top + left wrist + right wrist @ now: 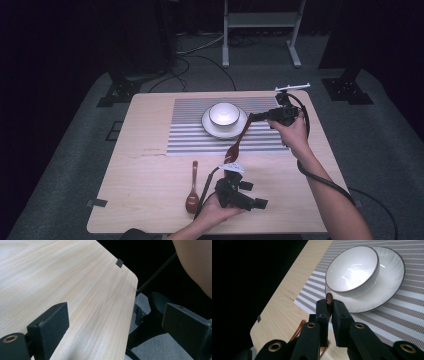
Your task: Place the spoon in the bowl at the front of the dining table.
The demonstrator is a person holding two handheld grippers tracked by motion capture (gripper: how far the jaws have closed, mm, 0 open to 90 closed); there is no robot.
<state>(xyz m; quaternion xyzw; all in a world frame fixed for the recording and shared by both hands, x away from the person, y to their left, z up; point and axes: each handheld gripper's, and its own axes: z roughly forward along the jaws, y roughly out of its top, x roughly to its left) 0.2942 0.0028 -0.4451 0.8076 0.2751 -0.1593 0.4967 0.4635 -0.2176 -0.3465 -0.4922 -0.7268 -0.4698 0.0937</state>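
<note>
**Right gripper holds a brown spoon by its handle beside the bowl**

The right gripper has its two black jaws closed tight on the handle end of a dark brown wooden spoon. In the right gripper view the tip of that handle pokes up between the pads, which press on it from both sides. The spoon hangs slanted from the jaws, its bowl end low over the near edge of the grey-and-white striped placemat, just beside the left gripper's white-tagged top. Whether the spoon's bowl touches the mat cannot be told.

Close to the jaws sits a white round ceramic bowl with a thin dark rim, standing on a white saucer-like plate on the placemat.

The left gripper rests in the person's left hand near the front edge of the light wooden table. Its jaws stand wide apart with nothing between them; the left gripper view looks past them at the table's corner.

A second brown wooden spoon lies flat on the table, left of the left gripper and apart from it.
</note>
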